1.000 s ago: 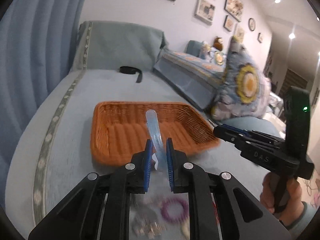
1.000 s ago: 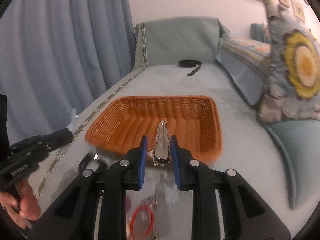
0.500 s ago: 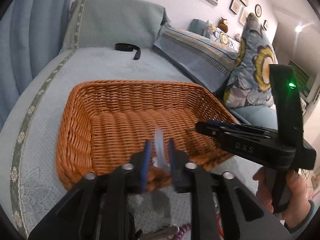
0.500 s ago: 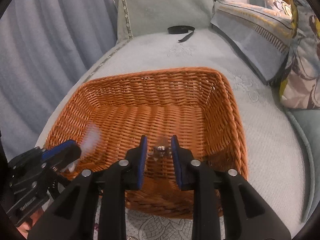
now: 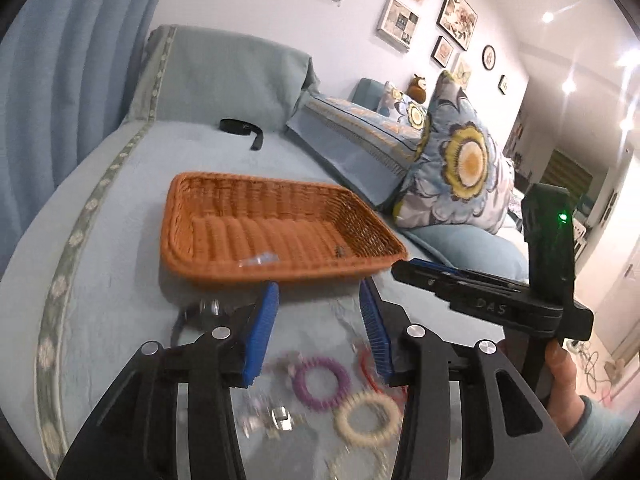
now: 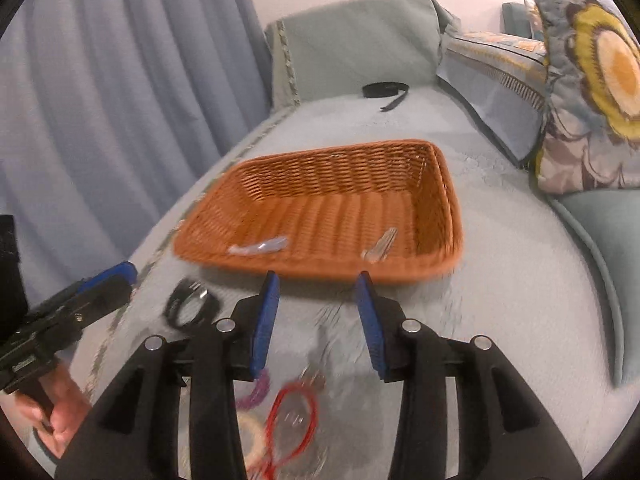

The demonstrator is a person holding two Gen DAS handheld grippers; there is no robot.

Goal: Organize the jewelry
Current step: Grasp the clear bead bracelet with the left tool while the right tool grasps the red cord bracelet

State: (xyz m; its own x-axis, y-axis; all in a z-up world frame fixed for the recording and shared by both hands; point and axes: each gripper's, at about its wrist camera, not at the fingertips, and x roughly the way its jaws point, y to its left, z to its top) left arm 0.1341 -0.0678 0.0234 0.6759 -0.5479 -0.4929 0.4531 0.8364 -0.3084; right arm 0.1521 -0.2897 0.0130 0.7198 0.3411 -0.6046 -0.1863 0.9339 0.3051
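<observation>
Both the left gripper (image 5: pixel 318 328) and right gripper (image 6: pixel 318 320) are being opened, empty, just before the orange wicker basket (image 6: pixel 448 216), wherein a clear plastic clip (image 6: pixel 260 246) and silver metal clip (image 6: pixel 380 246) are lying.

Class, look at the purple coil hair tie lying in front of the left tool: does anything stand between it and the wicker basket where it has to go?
Nothing visible blocks it. The purple hair tie lies on bare bedspread below the left tool, whose empty jaws are opening. Only the basket's low near rim must be cleared.
</observation>
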